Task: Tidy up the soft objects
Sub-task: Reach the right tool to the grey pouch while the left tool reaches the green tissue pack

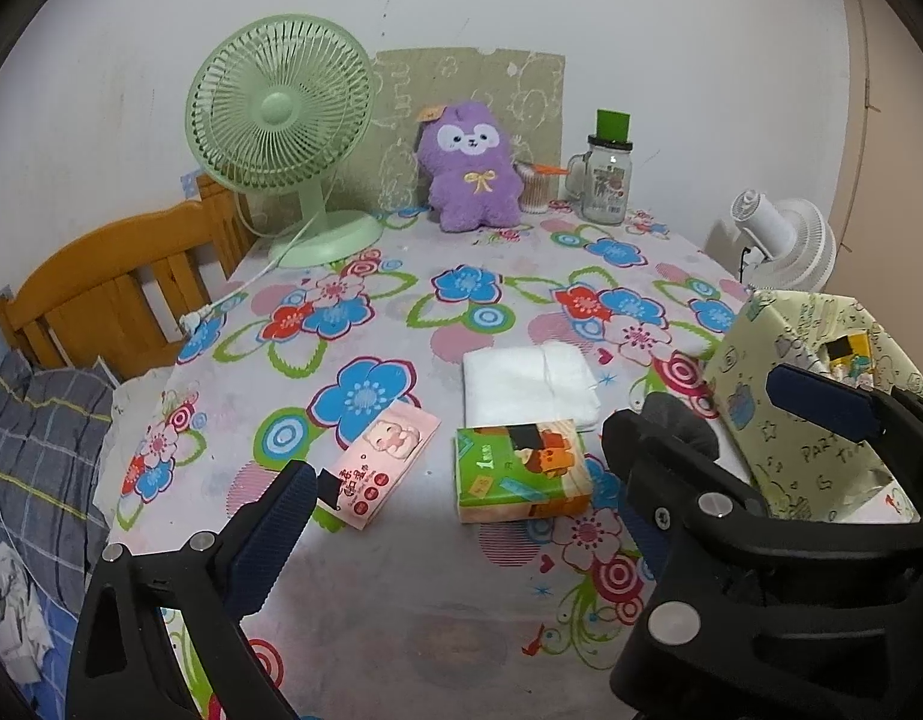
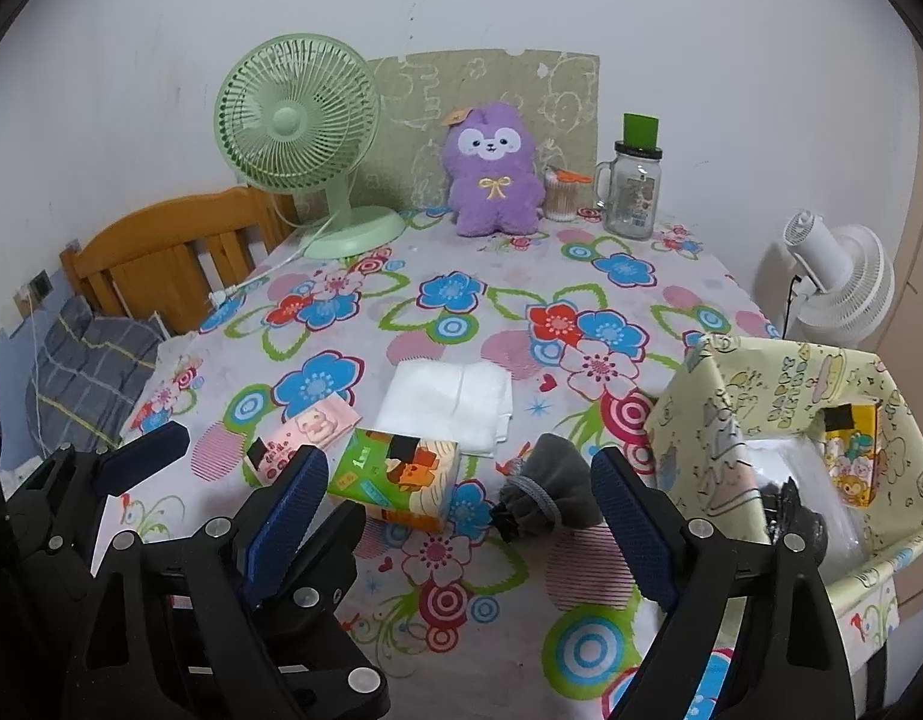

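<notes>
Step in hand: judged as the approach to a pick; both tools hang above the near end of the table (image 2: 689, 294), nothing held.
Right gripper (image 2: 461, 516): jaws spread wide, empty. The grey pouch (image 2: 545, 492) lies between its fingers and just ahead; the green tissue pack (image 2: 395, 474) lies against its left finger's line.
Left gripper (image 1: 455, 516): jaws wide apart, empty. The green tissue pack (image 1: 521, 468) lies between its fingers; the pink tissue pack (image 1: 383, 462) lies just ahead of its left finger.
Destination: a yellow-green patterned box (image 2: 725, 414) stands to the right of the right gripper, open side toward it, some items already inside.
Technique: centre the jaws over one item only; close across its narrow width; lift clear before swinging right to the box.
Risk: pouch and green pack lie close together; a wide closing could catch both.
Materials: packs are soft film-wrapped blocks, compressible. Pouch is limp felt-like fabric with a drawcord. The white folded cloth (image 2: 449, 402), beyond the green pack, is thin and floppy. The purple plush toy (image 2: 491, 174) stands far ahead, fuzzy and rounded.
</notes>
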`<action>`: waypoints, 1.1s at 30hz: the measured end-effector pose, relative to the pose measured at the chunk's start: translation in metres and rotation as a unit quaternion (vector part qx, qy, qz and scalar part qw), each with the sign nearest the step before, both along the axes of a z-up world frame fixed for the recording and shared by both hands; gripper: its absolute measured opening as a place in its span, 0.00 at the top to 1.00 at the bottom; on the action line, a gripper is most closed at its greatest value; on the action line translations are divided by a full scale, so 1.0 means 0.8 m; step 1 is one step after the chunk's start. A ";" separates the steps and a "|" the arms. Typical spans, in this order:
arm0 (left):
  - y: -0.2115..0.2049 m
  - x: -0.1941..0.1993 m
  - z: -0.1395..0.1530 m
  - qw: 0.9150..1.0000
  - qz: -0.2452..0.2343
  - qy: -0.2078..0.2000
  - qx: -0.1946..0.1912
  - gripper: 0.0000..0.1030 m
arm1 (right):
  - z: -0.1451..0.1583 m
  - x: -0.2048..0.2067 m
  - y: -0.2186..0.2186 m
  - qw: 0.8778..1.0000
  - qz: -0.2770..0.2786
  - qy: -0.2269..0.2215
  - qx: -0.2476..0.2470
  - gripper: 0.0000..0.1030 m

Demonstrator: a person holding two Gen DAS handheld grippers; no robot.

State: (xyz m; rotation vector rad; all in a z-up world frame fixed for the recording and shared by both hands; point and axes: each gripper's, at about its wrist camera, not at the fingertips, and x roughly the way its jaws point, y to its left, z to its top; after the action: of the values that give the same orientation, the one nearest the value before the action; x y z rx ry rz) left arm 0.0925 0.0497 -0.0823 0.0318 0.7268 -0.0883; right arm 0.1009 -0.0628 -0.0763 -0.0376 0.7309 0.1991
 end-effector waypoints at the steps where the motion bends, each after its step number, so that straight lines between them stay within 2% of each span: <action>1: 0.001 0.002 -0.002 1.000 0.001 0.002 0.000 0.03 | -0.002 0.002 0.001 1.000 0.001 0.001 -0.001 0.13; 10: 0.005 0.019 -0.023 1.000 0.004 0.024 -0.002 0.05 | -0.024 0.019 0.007 1.000 0.003 0.019 -0.005 0.18; 13: 0.004 0.024 -0.029 1.000 0.003 0.029 -0.003 0.05 | -0.031 0.025 0.007 1.000 -0.007 0.027 -0.012 0.22; 33: -0.009 0.055 -0.065 0.998 0.001 0.070 -0.002 0.08 | -0.075 0.061 -0.007 0.996 -0.053 0.071 -0.021 0.26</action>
State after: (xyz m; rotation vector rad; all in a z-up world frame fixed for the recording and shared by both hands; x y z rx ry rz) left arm 0.1369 0.0423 -0.1347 0.0205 0.8665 -0.0911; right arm 0.1495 -0.0688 -0.1365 -0.0243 0.8765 0.0845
